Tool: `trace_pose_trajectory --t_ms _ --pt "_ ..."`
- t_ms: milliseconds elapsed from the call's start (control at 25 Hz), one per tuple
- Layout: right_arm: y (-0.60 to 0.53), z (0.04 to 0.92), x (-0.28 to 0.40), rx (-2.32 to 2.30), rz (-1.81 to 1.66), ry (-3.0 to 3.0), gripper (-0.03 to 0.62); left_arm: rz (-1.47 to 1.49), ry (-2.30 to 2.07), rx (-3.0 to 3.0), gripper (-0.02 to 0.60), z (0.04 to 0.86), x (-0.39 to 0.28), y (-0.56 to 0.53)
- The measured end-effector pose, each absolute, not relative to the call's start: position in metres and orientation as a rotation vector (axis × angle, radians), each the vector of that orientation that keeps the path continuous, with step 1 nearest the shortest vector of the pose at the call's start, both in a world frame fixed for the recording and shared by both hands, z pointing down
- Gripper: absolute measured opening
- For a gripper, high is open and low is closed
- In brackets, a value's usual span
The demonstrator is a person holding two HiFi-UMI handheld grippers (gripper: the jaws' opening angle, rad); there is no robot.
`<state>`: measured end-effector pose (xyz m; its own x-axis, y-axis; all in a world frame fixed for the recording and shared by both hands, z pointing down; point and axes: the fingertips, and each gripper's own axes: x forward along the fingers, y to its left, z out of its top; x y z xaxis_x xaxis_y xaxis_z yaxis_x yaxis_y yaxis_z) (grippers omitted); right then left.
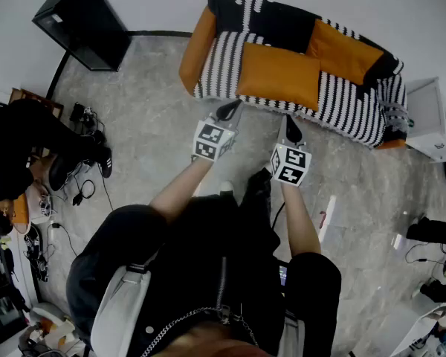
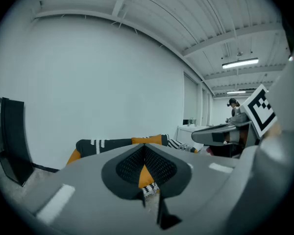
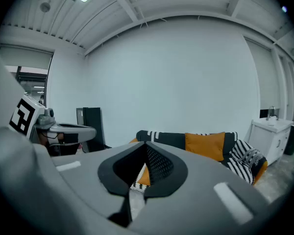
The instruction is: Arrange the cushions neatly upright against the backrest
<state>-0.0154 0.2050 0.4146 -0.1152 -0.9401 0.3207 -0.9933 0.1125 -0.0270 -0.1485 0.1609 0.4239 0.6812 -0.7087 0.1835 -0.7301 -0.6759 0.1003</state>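
Note:
A black-and-white striped sofa (image 1: 230, 62) with orange ends stands ahead on the grey floor. One orange cushion (image 1: 279, 75) lies flat on the seat. A second orange cushion (image 1: 342, 50) leans upright against the backrest (image 1: 282, 21); it also shows in the right gripper view (image 3: 205, 145). My left gripper (image 1: 227, 112) and right gripper (image 1: 292, 132) hover side by side just short of the seat's front edge, both shut and empty. In the left gripper view the shut left gripper (image 2: 145, 153) points at the flat cushion (image 2: 145, 174). The right gripper (image 3: 147, 151) points at the sofa's left half.
A black cabinet (image 1: 85, 21) stands against the wall to the left, a white cabinet (image 1: 431, 117) beside the sofa's right end. Cables and gear (image 1: 82, 162) litter the floor at left, more gear (image 1: 431, 251) at right. A striped cushion (image 3: 247, 155) sits at the sofa's right end.

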Motion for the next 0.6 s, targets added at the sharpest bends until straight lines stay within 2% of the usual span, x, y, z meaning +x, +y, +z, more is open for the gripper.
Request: trace_pose_trajectory --t_ms 600 --pt "0.2102 0.4117 -0.0153 1.951 0.369 -2.208 0.003 0.211 -1.176 2.736 0.011 0.4242 -0.1533 0.1638"
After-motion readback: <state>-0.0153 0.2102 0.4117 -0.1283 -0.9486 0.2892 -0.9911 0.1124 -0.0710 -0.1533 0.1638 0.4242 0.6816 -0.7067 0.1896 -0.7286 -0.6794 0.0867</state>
